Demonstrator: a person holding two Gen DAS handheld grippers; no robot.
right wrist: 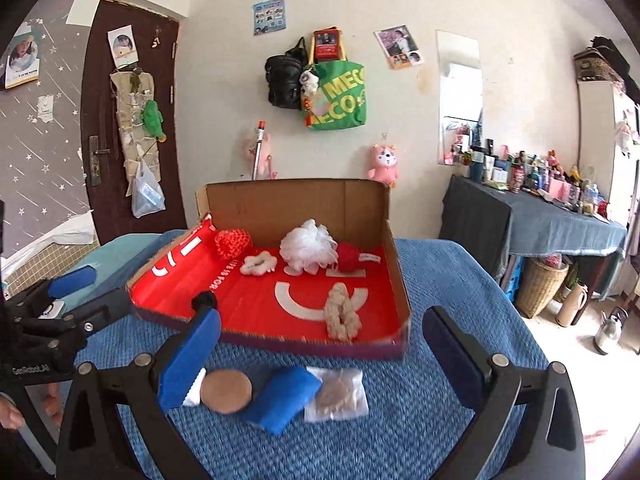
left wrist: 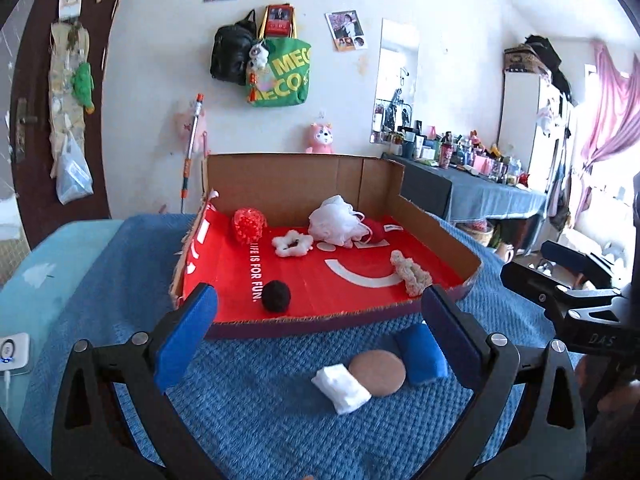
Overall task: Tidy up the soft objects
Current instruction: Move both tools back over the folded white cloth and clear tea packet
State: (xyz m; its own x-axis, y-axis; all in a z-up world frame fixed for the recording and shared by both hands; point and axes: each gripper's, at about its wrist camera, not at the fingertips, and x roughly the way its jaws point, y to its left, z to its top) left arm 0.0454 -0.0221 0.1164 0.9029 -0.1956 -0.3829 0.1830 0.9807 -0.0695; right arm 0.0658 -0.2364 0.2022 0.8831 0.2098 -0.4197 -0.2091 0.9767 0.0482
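Both grippers, left (left wrist: 320, 322) and right (right wrist: 322, 344), jaws apart, empty; pads (right wrist: 276, 396) lie between box (right wrist: 312, 344) front edge and grippers.

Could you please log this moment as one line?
left gripper open | right gripper open | blue pad on blanket | box part filled

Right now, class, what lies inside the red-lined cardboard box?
Inside the cardboard box: red mesh puff, white scrunchie, white bath pouf, red pouch, beige knotted rope and dark pompom. The pouf covers part of the pouch and the floor beneath.
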